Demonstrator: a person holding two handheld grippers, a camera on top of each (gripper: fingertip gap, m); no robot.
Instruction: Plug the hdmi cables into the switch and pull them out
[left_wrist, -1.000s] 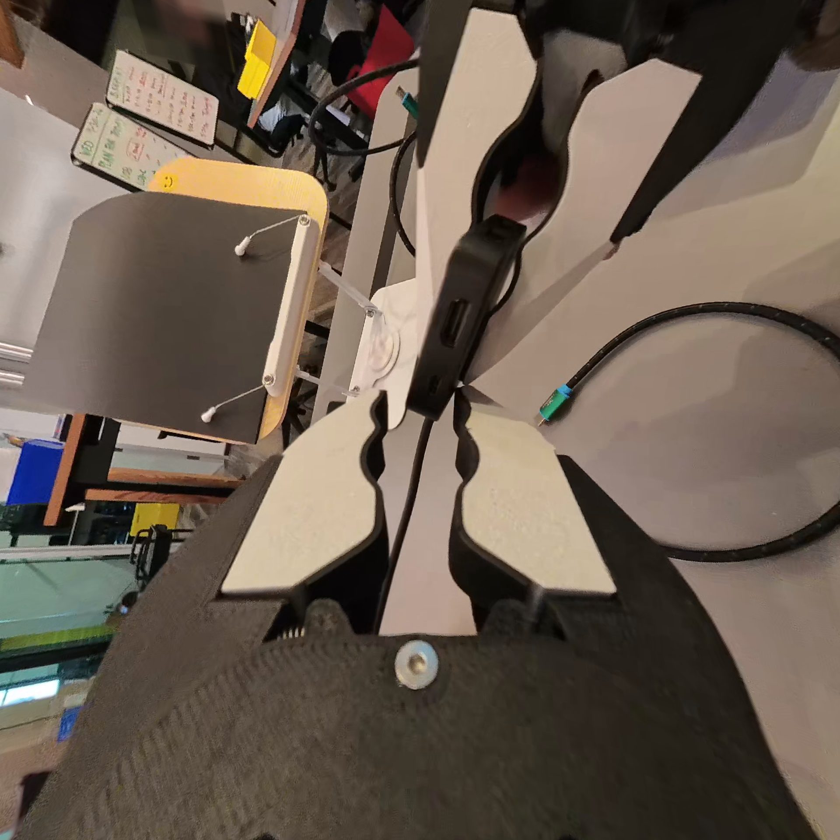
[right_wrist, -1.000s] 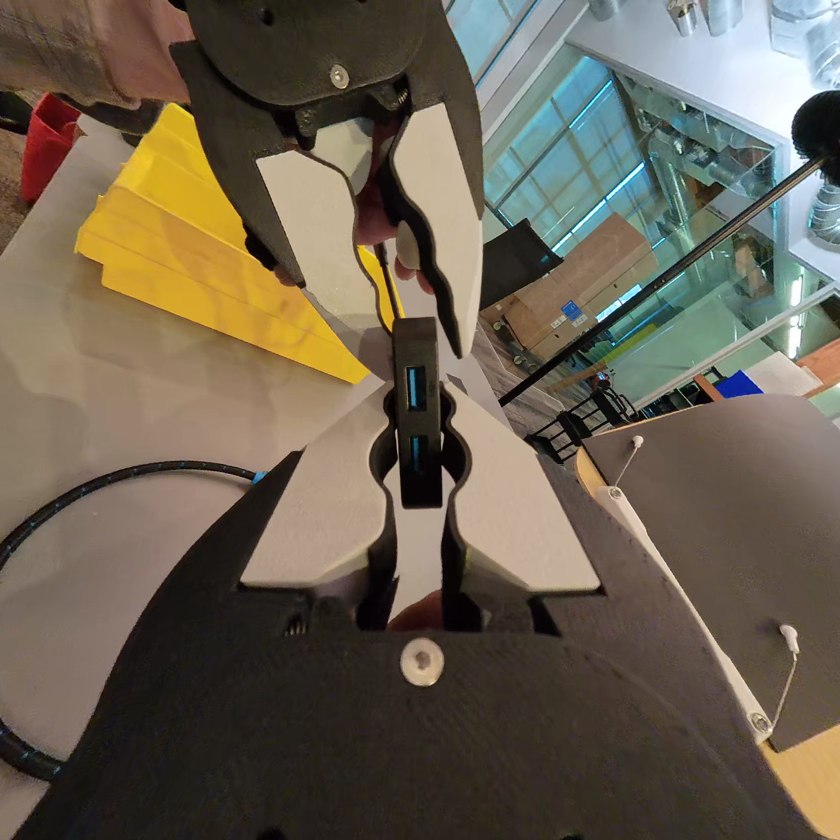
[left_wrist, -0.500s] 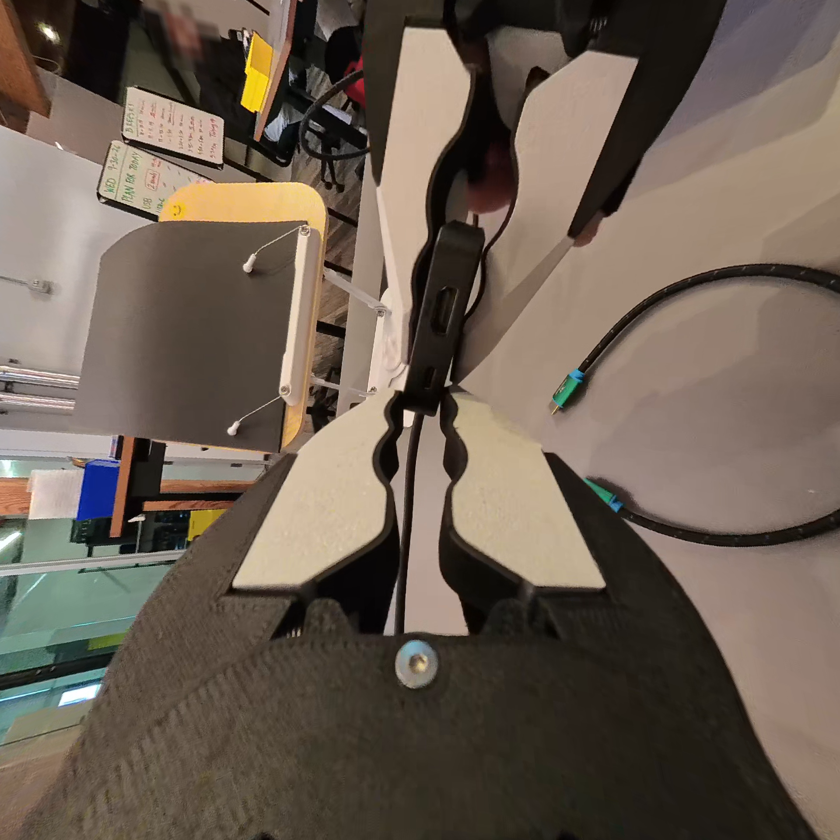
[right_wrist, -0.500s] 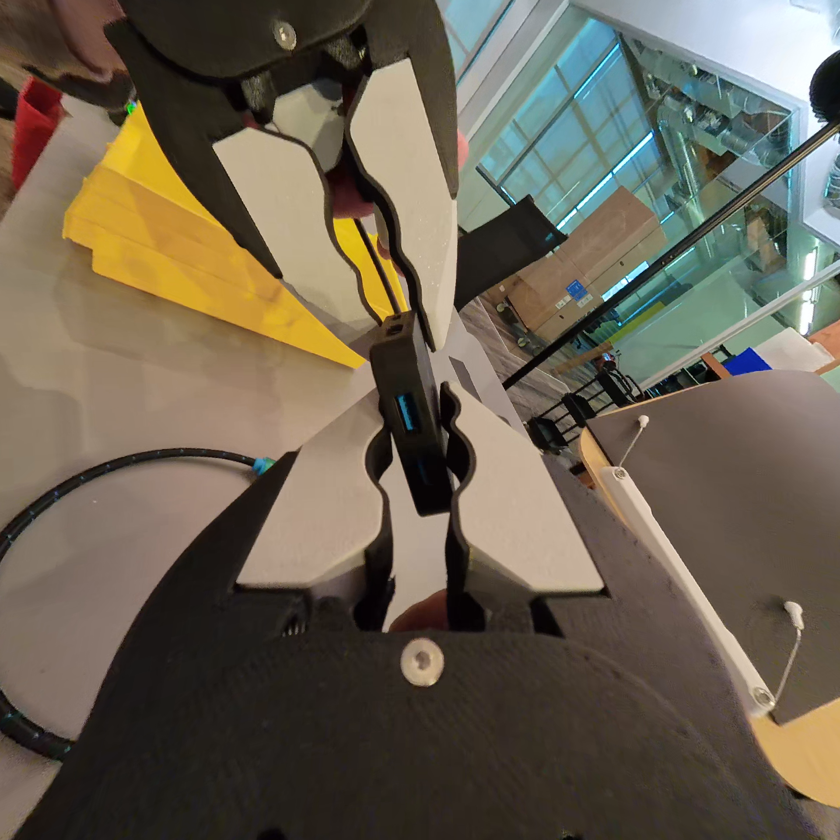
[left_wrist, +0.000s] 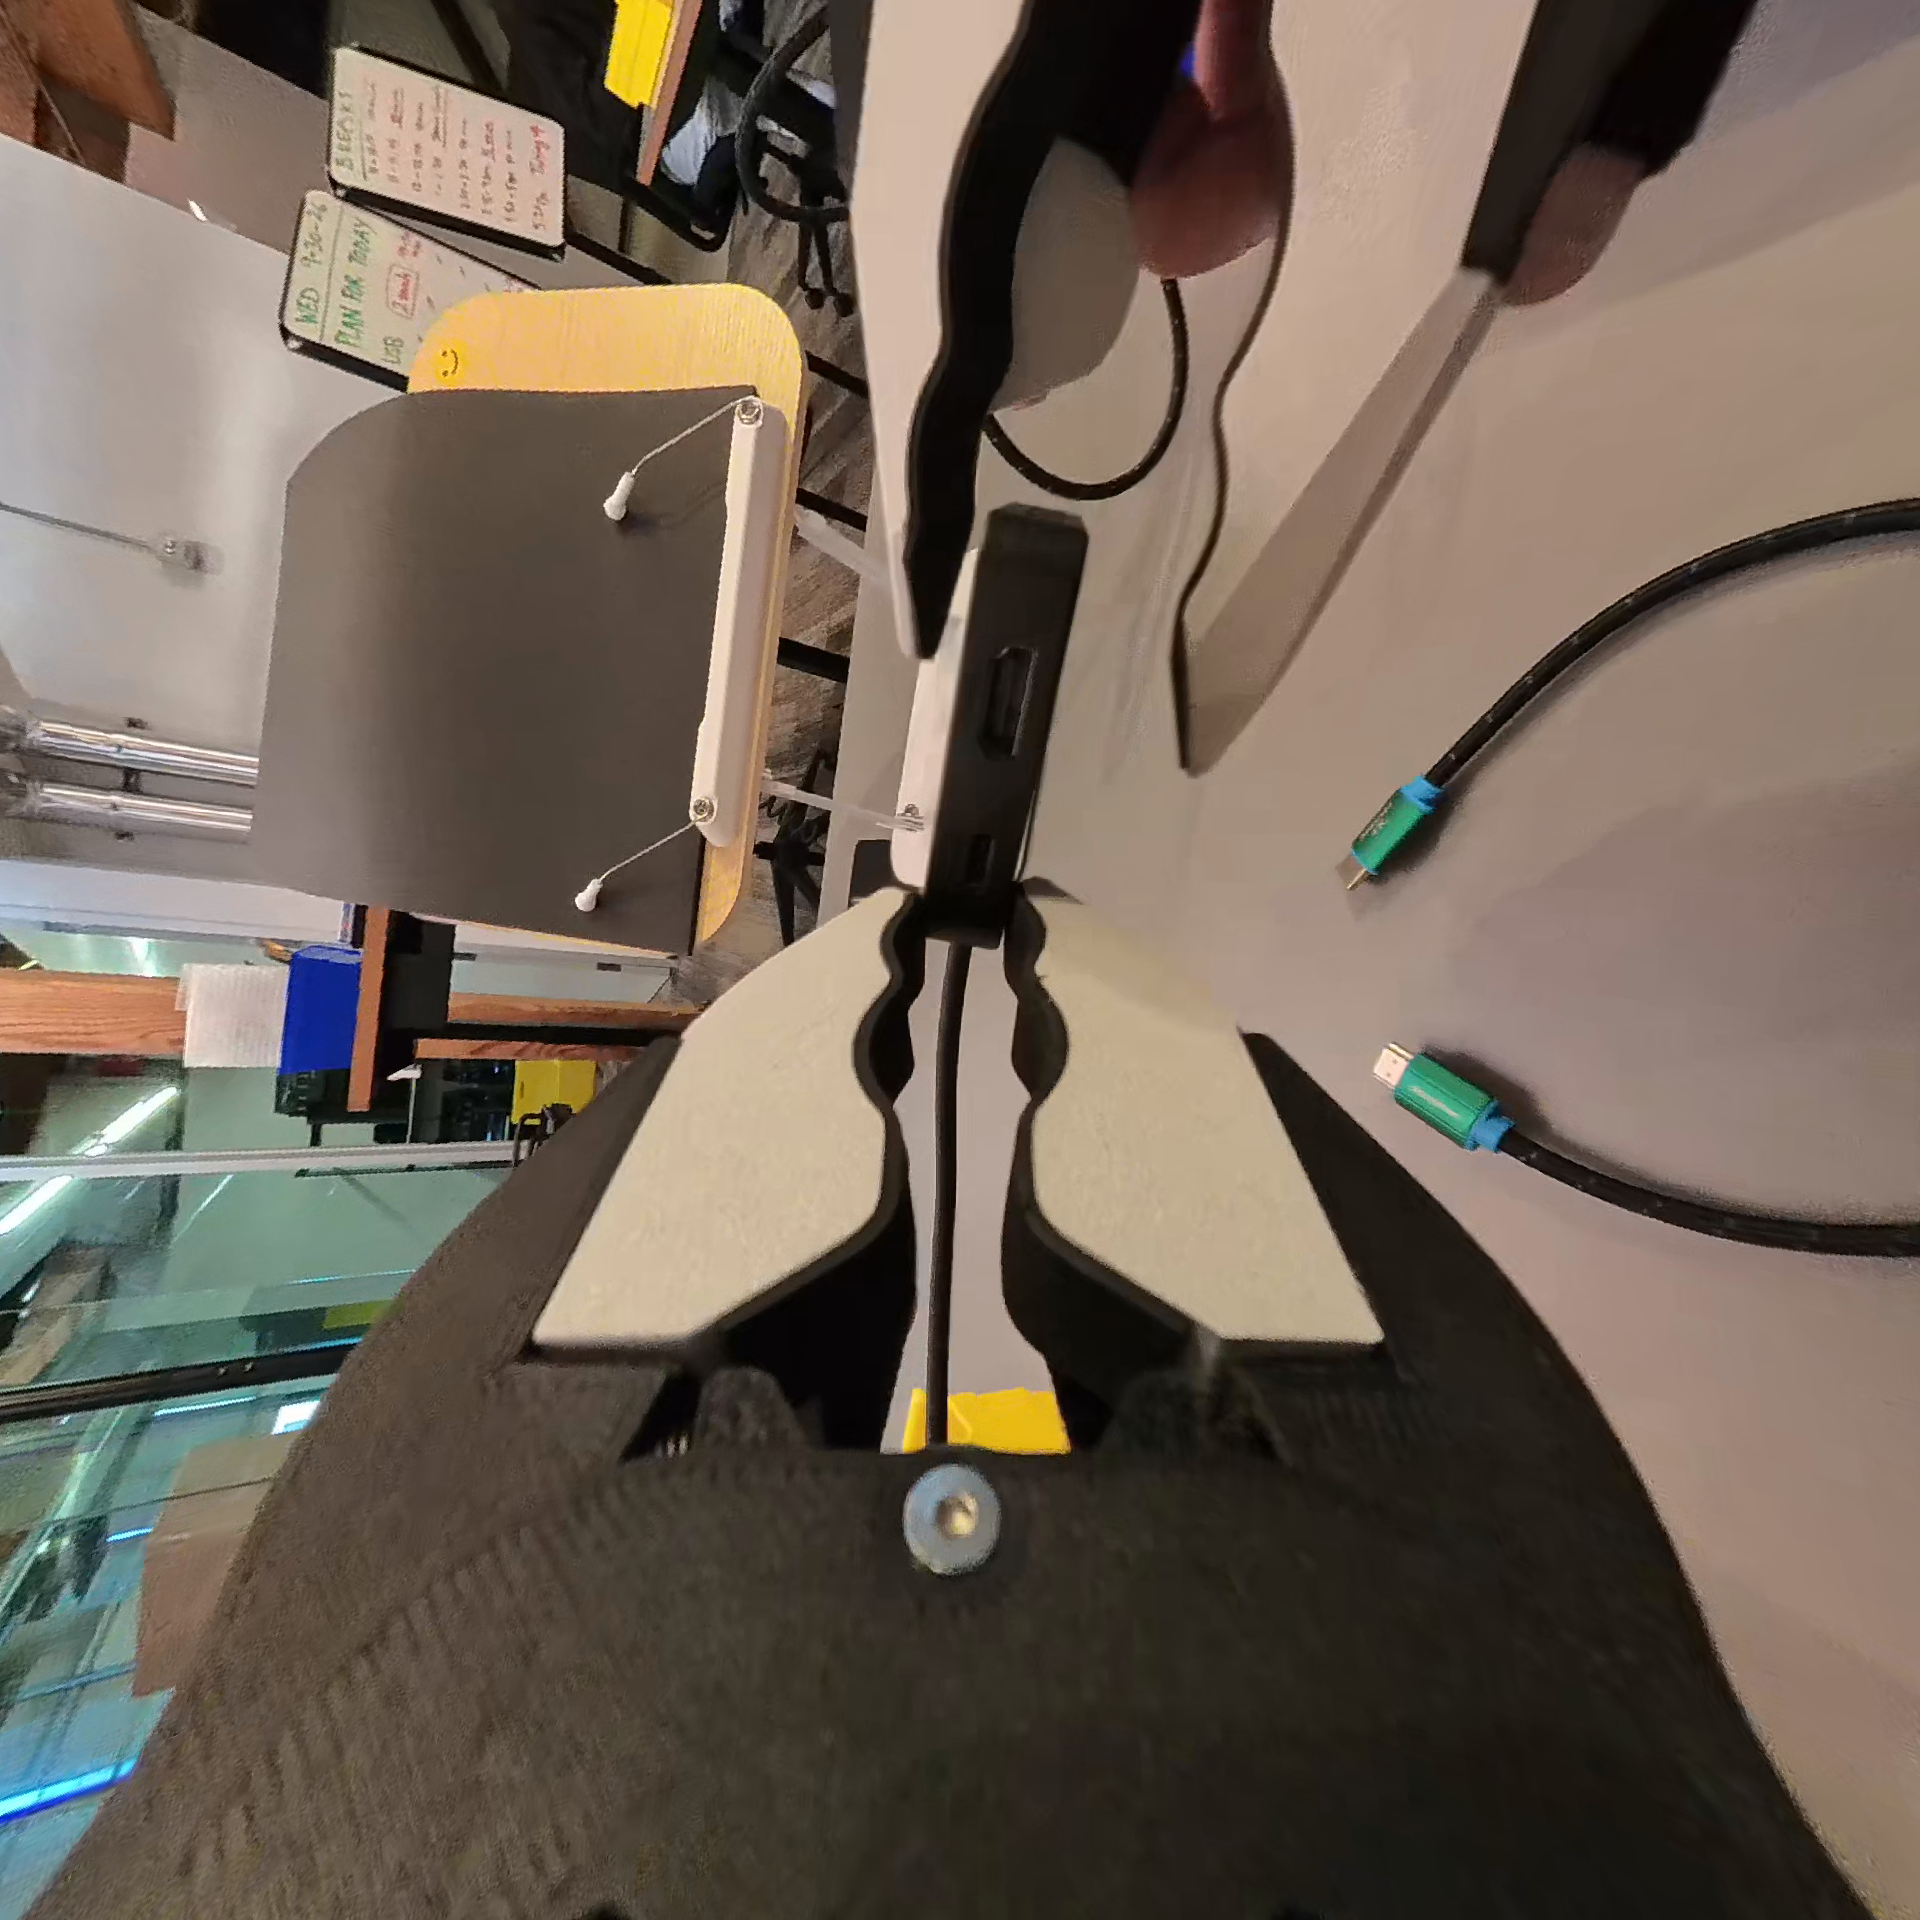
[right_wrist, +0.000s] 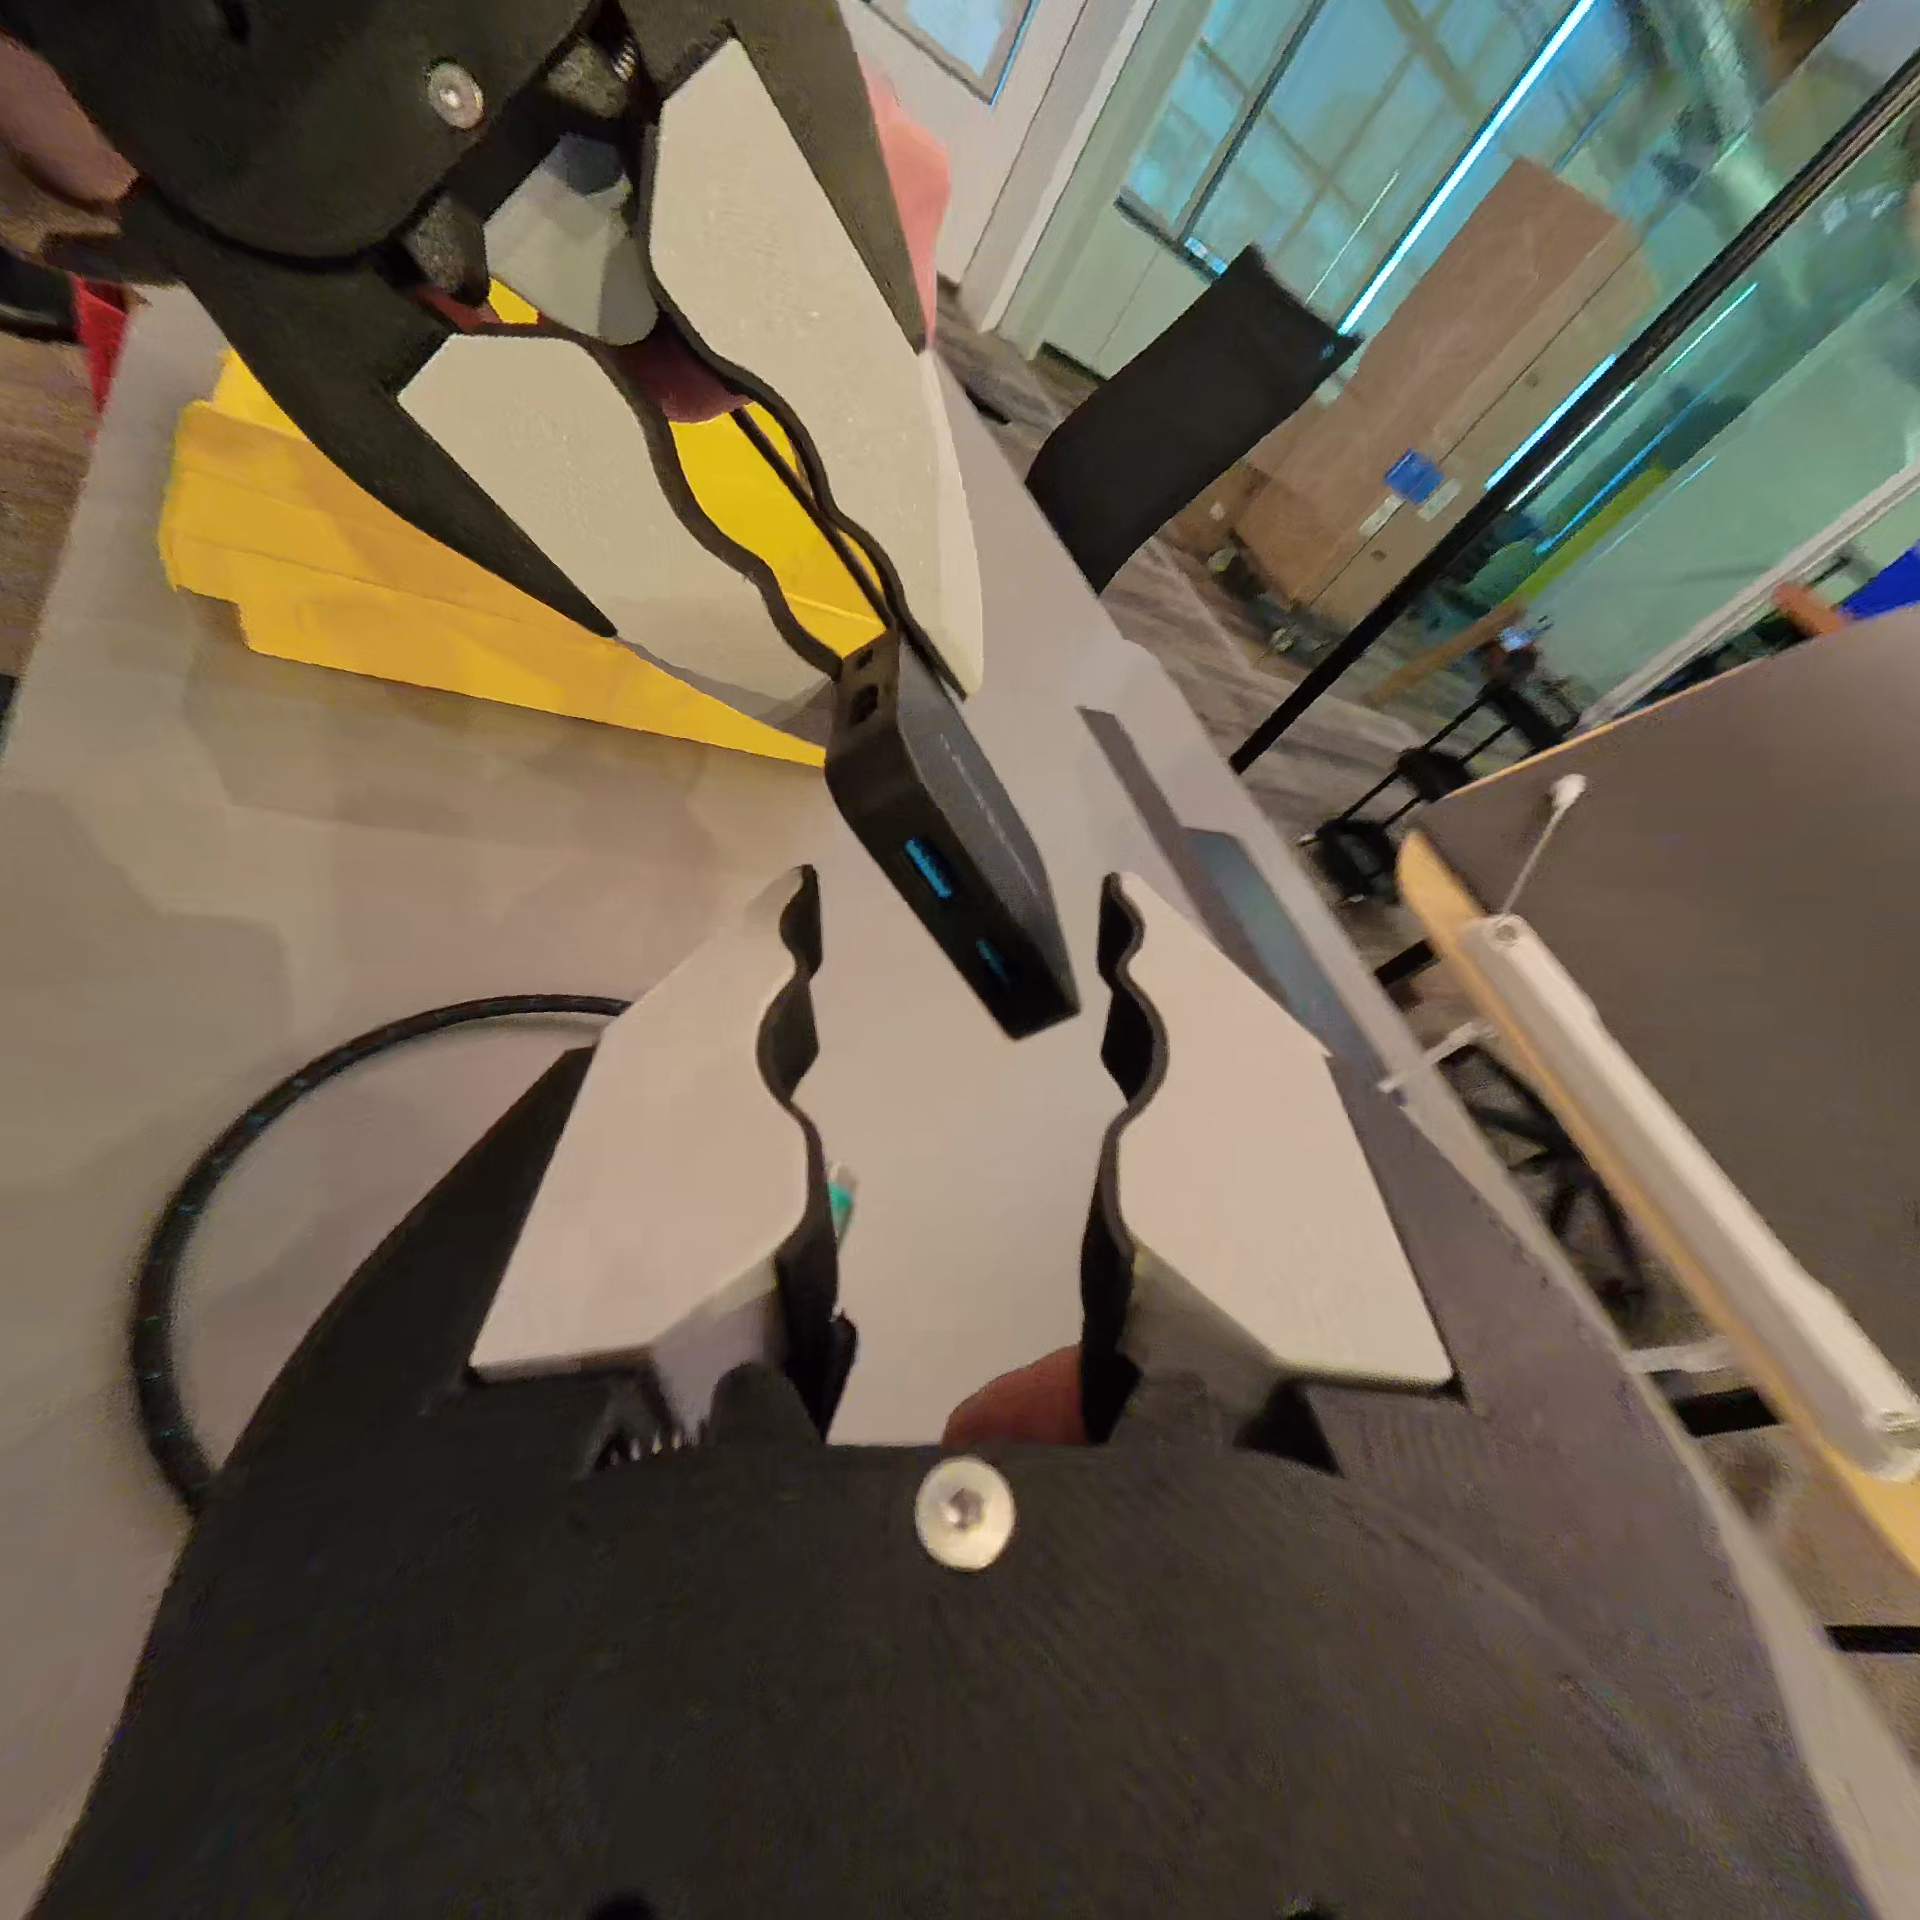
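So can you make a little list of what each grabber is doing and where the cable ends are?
left gripper: shut on the black switch, at the end where its thin cord comes out
right gripper: open, switch tip between its fingers, not gripped
cable plugs: two, a small green plug and a wider green plug, lying loose on the grey table
plugged in: nothing yet

A grey table (left_wrist: 1558, 1558) bears two black HDMI cables (left_wrist: 1621, 665) and, seemingly, yellow bins (right_wrist: 416, 613).
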